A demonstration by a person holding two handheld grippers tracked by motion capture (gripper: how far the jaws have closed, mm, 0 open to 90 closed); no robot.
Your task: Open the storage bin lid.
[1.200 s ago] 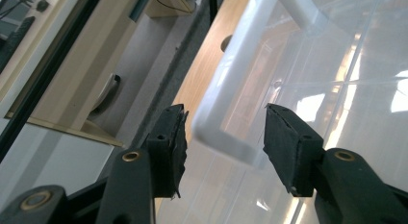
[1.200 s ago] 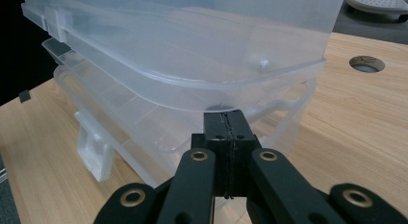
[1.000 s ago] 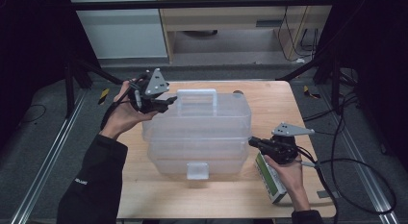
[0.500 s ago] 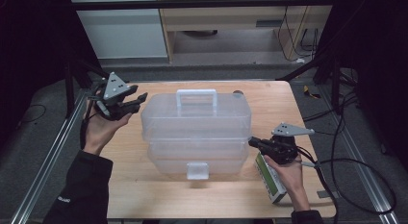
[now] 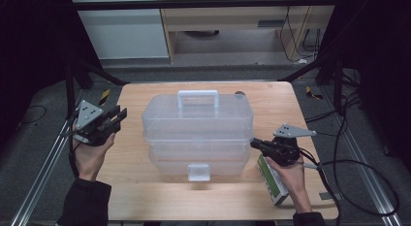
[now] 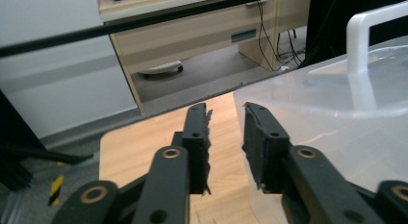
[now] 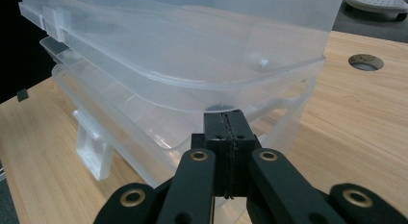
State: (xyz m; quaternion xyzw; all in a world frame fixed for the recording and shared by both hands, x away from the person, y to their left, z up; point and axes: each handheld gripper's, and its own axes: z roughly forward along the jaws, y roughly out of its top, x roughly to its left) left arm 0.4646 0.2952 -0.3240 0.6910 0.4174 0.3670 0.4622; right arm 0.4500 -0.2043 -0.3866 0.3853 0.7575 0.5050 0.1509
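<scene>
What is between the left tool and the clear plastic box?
Bare wooden table, seen in the high view, separates the open left tool from the clear plastic box.

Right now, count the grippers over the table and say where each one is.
2. The left gripper is off the clear box's left side, jaws apart. The right gripper is at the box's right edge, jaws shut.

One clear plastic toolbox (image 5: 197, 131) stands mid-table, seemingly built of three stacked tiers, though the translucent walls make that count uncertain. It has one handle (image 5: 197, 96) at 12 o'clock and one front latch (image 5: 199, 171) at 6 o'clock. One green-and-white box (image 5: 272, 181) lies at 4 o'clock. Two grippers: left gripper (image 5: 116, 118) at 9 o'clock, right gripper (image 5: 255, 144) at 3 o'clock.
</scene>
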